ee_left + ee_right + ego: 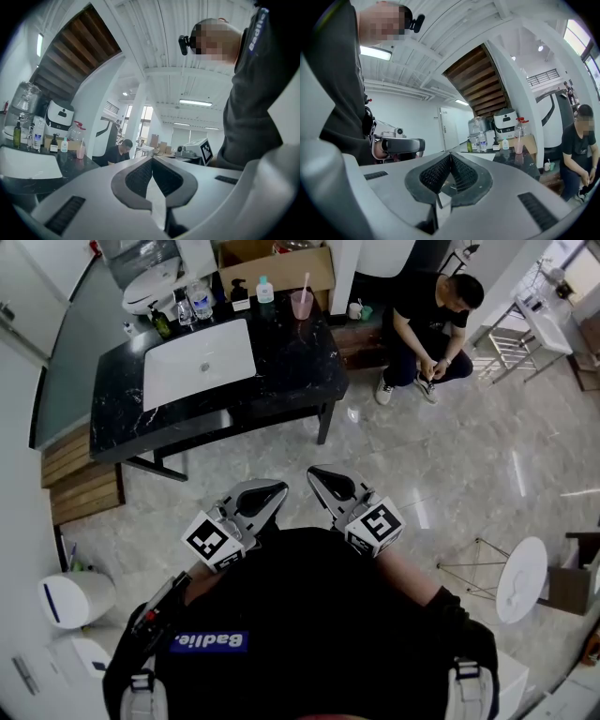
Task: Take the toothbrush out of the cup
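Black counter (pixel 291 362): toothbrush (pixel 306 283) in cup (pixel 301 306), well beyond right hand-held gripper (pixel 320 473)

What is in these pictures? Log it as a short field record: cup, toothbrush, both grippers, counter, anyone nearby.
cup: pink, at the back edge of the counter, right of the sink
toothbrush: standing in the cup, leaning
counter: black, bottles along the back
left gripper: jaws together, empty, well short of the counter
right gripper: jaws together, empty, beside the left one
bystander: seated beyond the counter's right end
task state: not begun
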